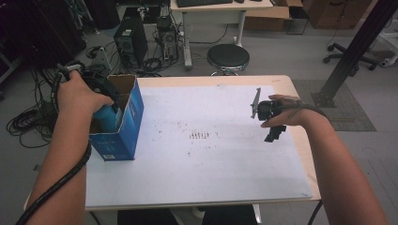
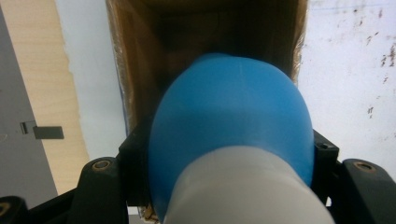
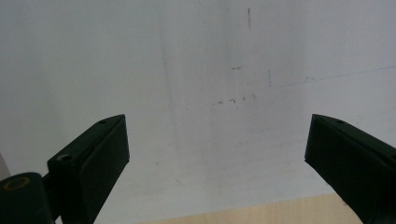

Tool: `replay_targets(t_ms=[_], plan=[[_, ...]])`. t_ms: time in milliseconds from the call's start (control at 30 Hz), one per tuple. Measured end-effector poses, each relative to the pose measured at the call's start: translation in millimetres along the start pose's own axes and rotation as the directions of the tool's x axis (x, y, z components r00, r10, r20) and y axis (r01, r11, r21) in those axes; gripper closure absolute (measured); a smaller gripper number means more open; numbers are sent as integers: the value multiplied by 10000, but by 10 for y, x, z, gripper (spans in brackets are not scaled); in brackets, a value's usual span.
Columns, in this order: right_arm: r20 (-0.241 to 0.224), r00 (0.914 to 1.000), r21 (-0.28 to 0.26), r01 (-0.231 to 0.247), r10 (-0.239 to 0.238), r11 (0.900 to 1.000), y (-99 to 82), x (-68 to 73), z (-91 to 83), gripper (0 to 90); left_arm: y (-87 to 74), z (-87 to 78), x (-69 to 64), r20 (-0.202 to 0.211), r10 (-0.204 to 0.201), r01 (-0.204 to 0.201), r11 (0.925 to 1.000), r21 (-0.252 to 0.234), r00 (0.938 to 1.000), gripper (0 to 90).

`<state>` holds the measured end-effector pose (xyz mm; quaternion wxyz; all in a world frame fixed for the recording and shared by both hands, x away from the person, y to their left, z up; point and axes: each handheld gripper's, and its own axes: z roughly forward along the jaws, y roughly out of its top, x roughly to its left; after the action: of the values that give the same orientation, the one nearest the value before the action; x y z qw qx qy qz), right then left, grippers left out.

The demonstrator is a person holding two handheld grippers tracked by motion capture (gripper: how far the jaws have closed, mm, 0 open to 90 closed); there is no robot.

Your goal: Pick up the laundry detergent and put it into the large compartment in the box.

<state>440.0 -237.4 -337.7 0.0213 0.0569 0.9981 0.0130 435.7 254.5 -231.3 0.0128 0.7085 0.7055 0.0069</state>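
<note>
Table point(image 1: 300, 154) covered by stained white sheet point(image 1: 211, 164), office floor behind.
Blue bottle point(image 2: 229, 121) is clamped by left gripper point(image 2: 229, 163) over blue box point(image 1: 129, 117) at centre left; right gripper point(image 3: 217, 154) is held open.

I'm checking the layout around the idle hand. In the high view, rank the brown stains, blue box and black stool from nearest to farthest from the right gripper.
1. brown stains, mid-table, to the left of the right gripper.
2. black stool, on the floor past the table's far edge.
3. blue box, at the table's left edge.
</note>
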Motion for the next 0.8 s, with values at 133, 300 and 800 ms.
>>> replay_targets(t_ms=[133,300,800], plan=[[28,10000,-57,49,-48,10000,-1,-3,1,62,0,46,-2,9,21,-21,10000,12,10000,375],[20,10000,-32,6,-6,10000,-12,3,4,62,-7,90,-4,2,-4,4,10000,-25,10000,375],[3,10000,-49,-23,23,10000,-11,18,13,62,-16,289,17,-134,-88,87,10000,-23,9999,375]])
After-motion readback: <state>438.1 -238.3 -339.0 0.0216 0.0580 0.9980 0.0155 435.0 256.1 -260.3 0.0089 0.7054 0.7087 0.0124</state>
